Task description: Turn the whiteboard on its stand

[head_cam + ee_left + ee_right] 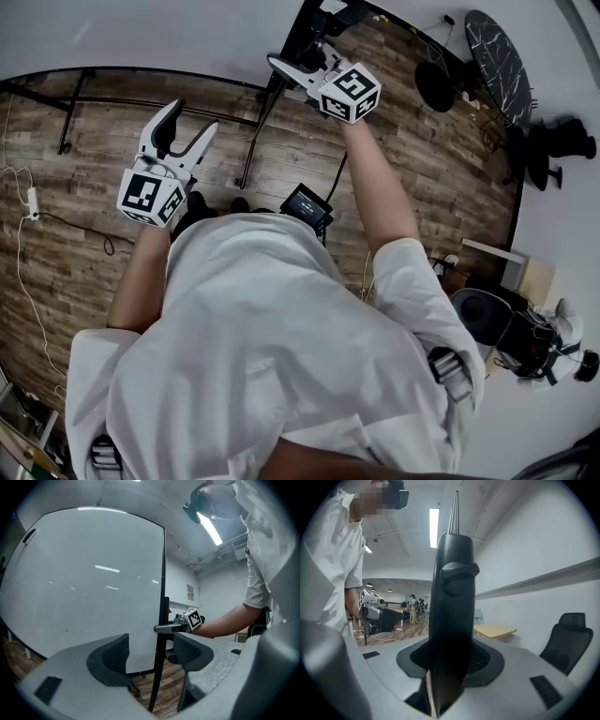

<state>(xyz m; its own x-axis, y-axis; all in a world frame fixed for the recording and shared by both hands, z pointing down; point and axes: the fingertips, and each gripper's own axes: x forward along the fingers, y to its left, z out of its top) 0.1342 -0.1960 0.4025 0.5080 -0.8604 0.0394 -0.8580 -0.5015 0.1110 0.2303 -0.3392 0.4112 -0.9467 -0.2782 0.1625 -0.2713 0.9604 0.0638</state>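
Whiteboard (84,583) stands upright on its black stand, far-left of the person, face blank and white. In the head view it fills the far-left band (141,33) above the wood floor (84,206), with the stand's legs (251,141) running out over the floor beneath it.

Right gripper (298,73): jaws clamped on the stand post (452,602) at the board's right edge. The right gripper view shows both pads (485,660) pressed to the post's sides, just below a black knob (459,573). The board's edge shows as a thin sliver above the post. From the left gripper view the same gripper (171,628) sits level on the post (161,620), about mid-height, arm reaching in from the right.

Left gripper (192,117): jaws apart, nothing between the pads. It hangs near the person, apart from the board and left of the right gripper. Its own view looks through the gap (150,651) at the board's lower right corner and the post beyond, not touching either.

Background on the right gripper side: black office chair (569,634) and a yellow-topped table (494,631) against a white wall.
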